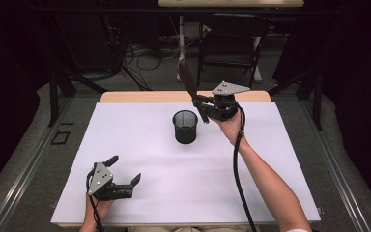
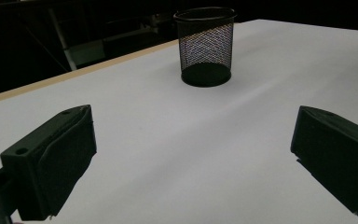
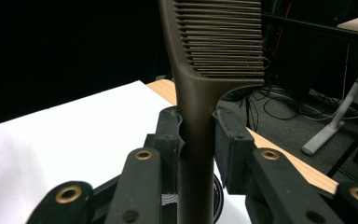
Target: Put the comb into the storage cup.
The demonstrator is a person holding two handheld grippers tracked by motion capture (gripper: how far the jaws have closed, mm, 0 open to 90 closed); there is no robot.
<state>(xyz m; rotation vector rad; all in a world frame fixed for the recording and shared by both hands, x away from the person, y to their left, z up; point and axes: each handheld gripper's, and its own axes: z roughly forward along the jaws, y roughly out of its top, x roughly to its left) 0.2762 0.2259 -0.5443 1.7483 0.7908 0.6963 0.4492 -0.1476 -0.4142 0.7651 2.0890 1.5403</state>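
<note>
right gripper (image 1: 199,107): clamped on brown comb (image 3: 200,93) handle | left gripper (image 1: 124,169): jaws wide, holding nothing

The cup (image 1: 185,126) stands mid-table (image 1: 125,145); my right gripper (image 1: 204,107) holds the comb (image 1: 187,78) just right of it; my left gripper (image 1: 124,170) sits near the front-left.

A wooden table (image 1: 125,96) fills the middle of the frame, covered by a white sheet (image 1: 140,159). A black mesh cup (image 1: 185,126) stands upper centre.
</note>
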